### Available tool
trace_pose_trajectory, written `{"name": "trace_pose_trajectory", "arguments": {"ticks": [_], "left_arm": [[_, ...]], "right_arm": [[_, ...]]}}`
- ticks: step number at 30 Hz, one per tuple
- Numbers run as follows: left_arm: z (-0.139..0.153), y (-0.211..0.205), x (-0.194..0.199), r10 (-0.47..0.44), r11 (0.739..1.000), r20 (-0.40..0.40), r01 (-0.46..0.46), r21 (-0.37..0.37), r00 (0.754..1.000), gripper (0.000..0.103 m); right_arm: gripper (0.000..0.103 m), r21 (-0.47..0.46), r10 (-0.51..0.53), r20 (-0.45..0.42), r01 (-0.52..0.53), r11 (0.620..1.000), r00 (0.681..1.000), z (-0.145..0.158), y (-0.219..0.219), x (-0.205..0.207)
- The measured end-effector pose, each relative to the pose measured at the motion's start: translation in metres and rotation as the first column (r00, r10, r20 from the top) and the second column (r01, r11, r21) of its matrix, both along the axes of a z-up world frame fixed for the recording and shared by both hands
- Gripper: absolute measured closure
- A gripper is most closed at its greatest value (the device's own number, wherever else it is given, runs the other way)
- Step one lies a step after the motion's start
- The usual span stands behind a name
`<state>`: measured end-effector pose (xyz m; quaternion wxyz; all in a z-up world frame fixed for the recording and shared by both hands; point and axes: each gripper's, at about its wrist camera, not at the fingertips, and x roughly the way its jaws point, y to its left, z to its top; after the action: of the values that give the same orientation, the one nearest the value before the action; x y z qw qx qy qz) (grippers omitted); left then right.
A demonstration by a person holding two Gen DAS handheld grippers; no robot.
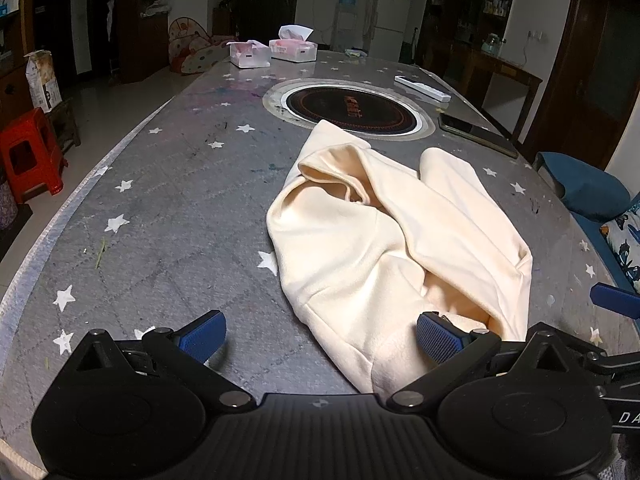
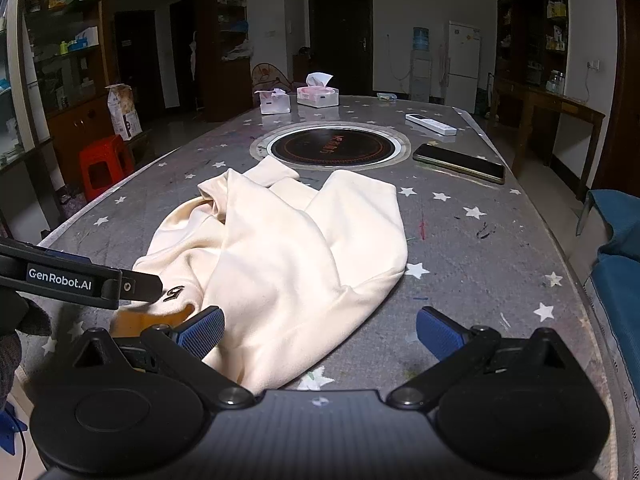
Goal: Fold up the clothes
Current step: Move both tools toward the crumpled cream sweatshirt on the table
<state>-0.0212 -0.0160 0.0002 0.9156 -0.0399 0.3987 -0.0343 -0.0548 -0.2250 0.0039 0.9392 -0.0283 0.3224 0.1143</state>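
Observation:
A cream sweatshirt (image 1: 384,240) lies crumpled on the grey star-patterned table (image 1: 180,208), its folds bunched toward the near edge. My left gripper (image 1: 320,340) is open, low over the garment's near hem, and its right pad (image 1: 436,336) rests against the cloth. In the right wrist view the same sweatshirt (image 2: 280,256) spreads in front of my right gripper (image 2: 320,334), which is open with the hem between its pads. The left gripper's body (image 2: 80,280) reaches in from the left over the collar area, where a small dark logo shows.
A round black induction hob (image 2: 332,146) is set in the table's middle. A phone (image 2: 460,162), a white remote (image 2: 430,124) and two tissue boxes (image 2: 296,98) lie beyond it. A red stool (image 2: 104,164) stands at the left, blue cushions (image 2: 616,264) at the right.

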Motion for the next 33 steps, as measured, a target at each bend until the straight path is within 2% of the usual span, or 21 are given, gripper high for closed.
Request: {"name": "trace_pose_trajectory", "arguments": {"ticks": [33], "left_arm": [[-0.003,0.002,0.015,-0.004,1.0,-0.017,0.004,0.0,1.0,0.0]], "right_arm": [[0.0,-0.023,0.038,-0.015,-0.038,0.999,0.999,-0.002,0.012,0.012]]}}
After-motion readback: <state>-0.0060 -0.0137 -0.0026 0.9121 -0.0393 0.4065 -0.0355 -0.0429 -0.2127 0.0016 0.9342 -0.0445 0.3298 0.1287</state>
